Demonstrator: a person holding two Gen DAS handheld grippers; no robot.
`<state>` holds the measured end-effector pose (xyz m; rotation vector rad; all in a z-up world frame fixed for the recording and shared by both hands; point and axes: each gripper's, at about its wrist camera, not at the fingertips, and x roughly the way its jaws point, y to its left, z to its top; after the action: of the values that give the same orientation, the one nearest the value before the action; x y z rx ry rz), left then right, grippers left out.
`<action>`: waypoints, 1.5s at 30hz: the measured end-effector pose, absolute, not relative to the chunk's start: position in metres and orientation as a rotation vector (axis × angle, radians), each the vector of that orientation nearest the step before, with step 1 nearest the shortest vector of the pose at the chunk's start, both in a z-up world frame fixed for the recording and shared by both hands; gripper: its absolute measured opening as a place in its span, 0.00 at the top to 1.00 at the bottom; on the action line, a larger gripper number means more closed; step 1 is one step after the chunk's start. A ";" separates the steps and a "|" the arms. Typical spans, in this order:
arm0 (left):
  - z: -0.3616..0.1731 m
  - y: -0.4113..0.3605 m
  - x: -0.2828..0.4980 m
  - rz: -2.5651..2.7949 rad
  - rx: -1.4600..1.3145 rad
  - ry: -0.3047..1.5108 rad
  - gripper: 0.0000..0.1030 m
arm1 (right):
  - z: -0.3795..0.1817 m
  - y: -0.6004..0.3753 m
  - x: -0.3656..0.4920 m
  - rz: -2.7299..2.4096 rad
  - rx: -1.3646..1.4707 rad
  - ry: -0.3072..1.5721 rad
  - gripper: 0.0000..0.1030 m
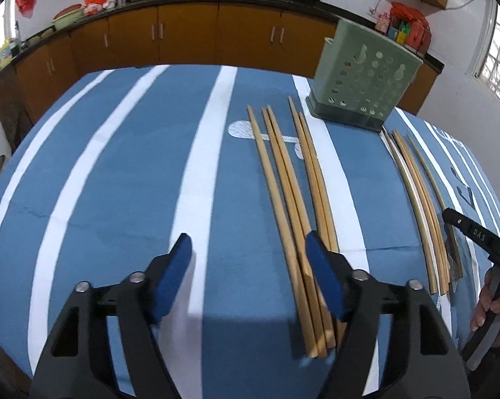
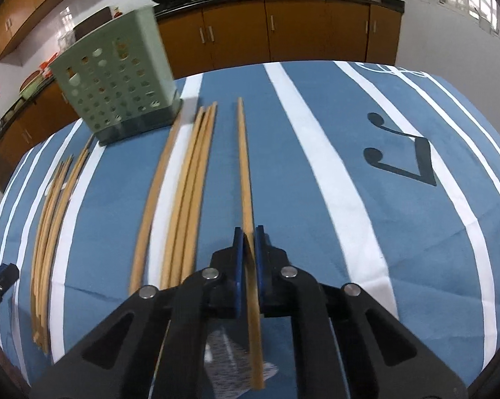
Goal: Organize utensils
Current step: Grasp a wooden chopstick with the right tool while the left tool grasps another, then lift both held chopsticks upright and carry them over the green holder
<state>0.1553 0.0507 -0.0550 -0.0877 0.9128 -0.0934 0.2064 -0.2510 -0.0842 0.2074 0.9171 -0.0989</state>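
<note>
A green perforated utensil holder (image 1: 363,83) (image 2: 116,79) stands upright at the far side of the table. Several wooden chopsticks (image 1: 283,173) lie lengthwise in front of it, and a second bunch (image 1: 416,193) lies further right. My left gripper (image 1: 248,237) is open low over the cloth. Its right finger (image 1: 321,272) sits over the near ends of the first bunch, and nothing is pinched. My right gripper (image 2: 249,229) is shut on a single chopstick (image 2: 245,166) near its near end. That chopstick lies apart from the bunch (image 2: 190,183) to its left.
A blue cloth with white stripes (image 1: 116,166) covers the table. Brown cabinets (image 1: 183,33) with woks on the counter run along the far wall. A hand (image 1: 486,306) holds the right tool at the left wrist view's right edge. A printed paper scrap (image 2: 223,352) lies under the right gripper.
</note>
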 end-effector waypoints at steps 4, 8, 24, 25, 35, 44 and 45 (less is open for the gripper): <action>-0.061 0.042 0.160 -0.114 -0.054 0.931 0.46 | -0.084 -0.248 0.208 -0.105 0.179 0.913 0.92; -0.068 0.037 0.165 -0.102 -0.027 0.957 0.56 | -0.084 -0.248 0.208 -0.103 0.180 0.912 0.92; -0.070 0.039 0.206 -0.017 0.061 0.950 0.92 | -0.085 -0.252 0.227 -0.098 0.144 0.910 0.92; -0.070 0.043 0.213 -0.010 0.052 0.948 0.93 | -0.085 -0.254 0.230 -0.103 0.145 0.908 0.92; -0.070 0.068 0.228 -0.076 -0.070 0.915 0.92 | -0.087 -0.269 0.245 -0.115 0.169 0.888 0.91; -0.070 0.069 0.208 -0.073 -0.057 0.919 0.92 | -0.086 -0.267 0.223 -0.105 0.161 0.900 0.90; -0.070 0.069 0.205 -0.069 -0.051 0.918 0.92 | -0.086 -0.266 0.221 -0.106 0.157 0.893 0.90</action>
<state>0.2048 0.0686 -0.0705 -0.0514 0.9180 -0.0689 0.2208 -0.2663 -0.0862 0.1574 0.8926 -0.1064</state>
